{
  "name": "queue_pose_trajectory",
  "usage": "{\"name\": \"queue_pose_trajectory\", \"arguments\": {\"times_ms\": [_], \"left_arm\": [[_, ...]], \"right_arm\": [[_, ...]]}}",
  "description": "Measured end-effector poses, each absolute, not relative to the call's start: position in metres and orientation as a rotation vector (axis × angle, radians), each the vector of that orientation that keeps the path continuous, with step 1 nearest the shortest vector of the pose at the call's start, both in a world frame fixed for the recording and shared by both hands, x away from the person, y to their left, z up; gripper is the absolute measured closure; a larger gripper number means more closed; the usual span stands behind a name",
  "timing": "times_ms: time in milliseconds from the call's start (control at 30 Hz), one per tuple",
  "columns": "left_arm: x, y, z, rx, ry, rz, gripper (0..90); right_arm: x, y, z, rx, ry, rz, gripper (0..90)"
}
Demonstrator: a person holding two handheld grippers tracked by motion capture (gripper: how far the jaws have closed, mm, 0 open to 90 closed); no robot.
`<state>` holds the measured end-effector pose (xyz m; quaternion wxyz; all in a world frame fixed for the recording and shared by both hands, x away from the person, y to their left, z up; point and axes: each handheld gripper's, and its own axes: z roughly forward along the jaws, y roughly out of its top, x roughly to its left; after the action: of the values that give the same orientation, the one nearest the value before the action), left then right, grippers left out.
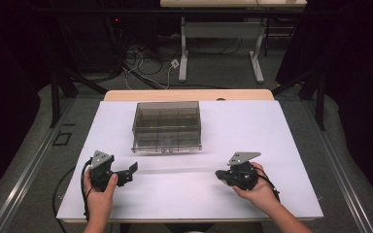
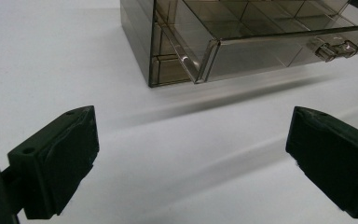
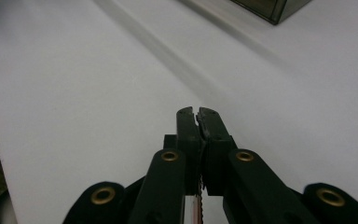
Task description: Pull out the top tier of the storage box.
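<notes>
A clear smoky plastic organizer box (image 1: 166, 126) with inner compartments stands on the white table (image 1: 189, 194), its lid closed and a clasp (image 2: 332, 48) on its front. In the left gripper view the box (image 2: 223, 37) lies ahead of my left gripper (image 2: 191, 154), whose jaws stand wide open with only bare table between them. The left gripper (image 1: 128, 172) rests near the front left of the table, held by a hand. My right gripper (image 3: 197, 114) has its two jaws pressed together with nothing between them; it sits at the front right (image 1: 222, 175), pointing left.
Beyond the table's far wooden edge (image 1: 189, 94) are a white desk frame (image 1: 221, 43) and loose cables (image 1: 145, 63) on the floor. Dark stands flank the table on both sides. A corner of the box (image 3: 272, 9) shows at the top of the right gripper view.
</notes>
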<state>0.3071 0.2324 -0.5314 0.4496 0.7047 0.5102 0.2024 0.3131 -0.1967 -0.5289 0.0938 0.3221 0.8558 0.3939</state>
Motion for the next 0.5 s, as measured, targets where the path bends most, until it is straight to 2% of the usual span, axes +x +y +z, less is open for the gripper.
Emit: {"name": "queue_pose_trajectory", "arguments": {"times_ms": [500], "left_arm": [[0.3028,0.2380,-0.5305,1.724,1.273,0.504,2.7]], "right_arm": [[0.3191,-0.1930,-0.5261,0.965,2.503,1.226,88.3]]}}
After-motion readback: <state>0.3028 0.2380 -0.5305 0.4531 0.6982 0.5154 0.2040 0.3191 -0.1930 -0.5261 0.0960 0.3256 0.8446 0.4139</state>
